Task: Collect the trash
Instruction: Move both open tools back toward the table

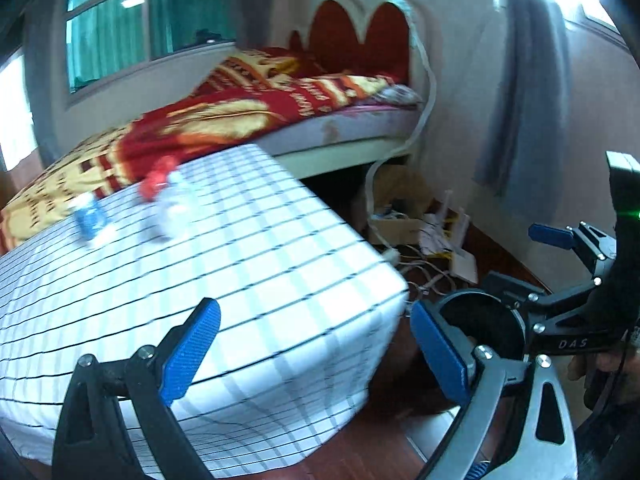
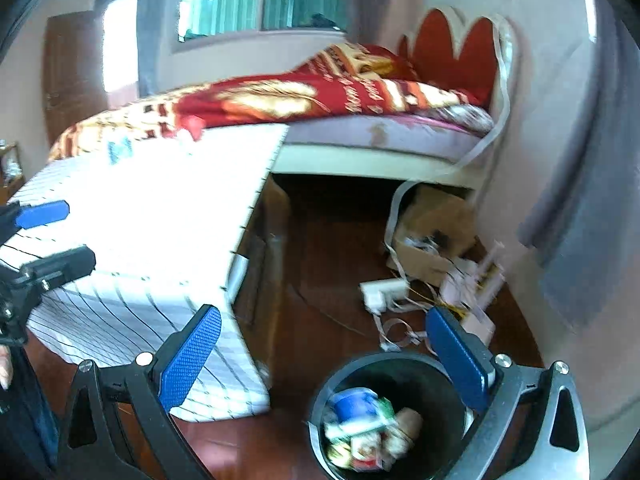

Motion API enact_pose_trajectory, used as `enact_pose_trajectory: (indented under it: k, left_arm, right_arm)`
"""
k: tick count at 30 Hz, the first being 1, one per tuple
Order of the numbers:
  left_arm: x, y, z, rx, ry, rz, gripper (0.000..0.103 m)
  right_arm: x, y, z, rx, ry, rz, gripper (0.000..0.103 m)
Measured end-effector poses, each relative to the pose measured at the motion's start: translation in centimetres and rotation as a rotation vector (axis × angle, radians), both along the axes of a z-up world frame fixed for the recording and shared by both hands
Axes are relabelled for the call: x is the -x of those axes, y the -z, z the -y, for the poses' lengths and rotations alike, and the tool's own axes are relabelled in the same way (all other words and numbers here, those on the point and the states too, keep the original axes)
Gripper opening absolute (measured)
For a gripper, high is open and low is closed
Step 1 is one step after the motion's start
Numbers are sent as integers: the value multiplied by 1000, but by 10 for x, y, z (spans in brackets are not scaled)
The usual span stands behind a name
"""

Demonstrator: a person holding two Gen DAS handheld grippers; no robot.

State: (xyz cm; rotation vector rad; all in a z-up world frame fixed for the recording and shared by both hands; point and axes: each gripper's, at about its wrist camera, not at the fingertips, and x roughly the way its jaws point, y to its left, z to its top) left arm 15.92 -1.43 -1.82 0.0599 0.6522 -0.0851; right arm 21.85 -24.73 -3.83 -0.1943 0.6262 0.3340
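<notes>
The left gripper (image 1: 316,356) is hanging over the near right corner of the table (image 1: 240,280), its blue pads spread wide and gripping nothing. The table is wearing a white cloth with a dark grid, draped down over the edges.

The trash that is lying on the table is sitting toward the far left corner, close to the bed: a blurred blue-and-white wrapper (image 1: 91,222) nearest the left edge, a pale crumpled piece (image 1: 176,210) beside it, and a red scrap (image 1: 158,180) just behind that, at the far edge. The blur is making it hard to say whether they are touching.

The right gripper (image 2: 324,354) is hovering off the table's right edge, above the wooden floor (image 2: 328,264), its jaws also standing wide apart and empty. Directly beneath it a black bin (image 2: 420,372) is standing on the floor just beside the table's near right corner, and colourful wrappers (image 2: 364,428) are lying piled inside it.

Beyond the table a bed with a red-and-gold blanket (image 2: 280,98) is running along the wall. Under its head end a cardboard box (image 2: 436,236) and a tangle of white cables (image 2: 388,300) are lying on the floor.
</notes>
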Motion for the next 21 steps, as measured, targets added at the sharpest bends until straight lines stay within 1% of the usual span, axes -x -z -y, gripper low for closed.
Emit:
enact_pose_trajectory:
  k: [4,7,9,11,13,16,19,21]
  left_arm:
    - [4,2,-42,-6,-89,6,97]
    - [7,4,-75,-7,-161,5,97]
    - [10,4,-95,-11,-204,7,97]
    - [13,6,-117,-14,-246,3,97]
    - [13,7,-138,-16,-283,-1,97]
    - [9,8,-165,-22,-331,-7,97]
    - [2,9,-188,-14,-366,-21,97]
    - [-3,11,-199,-4,-374,-25,97]
  right_arm:
    - [-10,-7,-39,-63,-53,0,103]
    - [-16,-10,-69,-94,-69,7,103]
    - [-20,-10,-94,-81,-96,-20,103]
    - [-22,-13,-117,-61,-99,-16,103]
    - [-27,-18,-140,-70,-124,-14,103]
    - [-32,-28,-181,-54,-171,-6,103]
    - [-43,-34,-222,-45,-213,0,103]
    - [-54,-33,-240,-41,-229,-12,103]
